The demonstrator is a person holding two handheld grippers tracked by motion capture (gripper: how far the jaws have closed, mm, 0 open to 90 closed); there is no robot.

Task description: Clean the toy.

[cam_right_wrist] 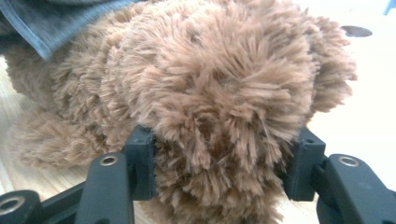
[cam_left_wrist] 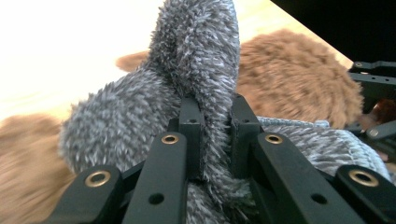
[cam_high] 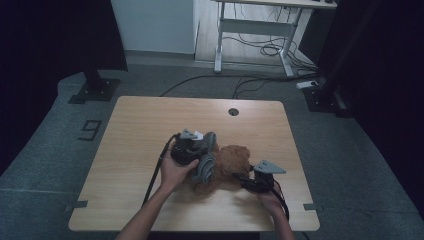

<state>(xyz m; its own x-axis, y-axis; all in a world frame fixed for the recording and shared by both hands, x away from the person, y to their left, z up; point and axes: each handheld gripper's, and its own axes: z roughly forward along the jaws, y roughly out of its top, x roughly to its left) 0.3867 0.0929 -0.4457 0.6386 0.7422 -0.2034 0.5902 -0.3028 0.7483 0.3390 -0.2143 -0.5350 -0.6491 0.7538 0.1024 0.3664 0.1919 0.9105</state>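
A brown plush toy [cam_high: 234, 156] lies on the wooden table [cam_high: 150, 125], right of the middle. A grey fuzzy garment [cam_high: 206, 167] drapes over its left side. My left gripper [cam_high: 199, 155] comes in from the left and is shut on a fold of that grey fuzzy garment [cam_left_wrist: 196, 56]; in the left gripper view the fold is pinched between the jaws of my left gripper [cam_left_wrist: 217, 135], with the plush toy [cam_left_wrist: 289, 74] behind. My right gripper [cam_high: 245, 177] holds the toy from the front right. Its pads press into both sides of the brown plush toy [cam_right_wrist: 210, 70] at my right gripper [cam_right_wrist: 224, 163].
A round cable hole [cam_high: 233, 111] sits near the table's far edge. Beyond the table stand a white desk frame [cam_high: 255, 30], loose cables [cam_high: 260, 77] on the floor and two black stand bases [cam_high: 95, 90]. Bare wood lies left of and behind the toy.
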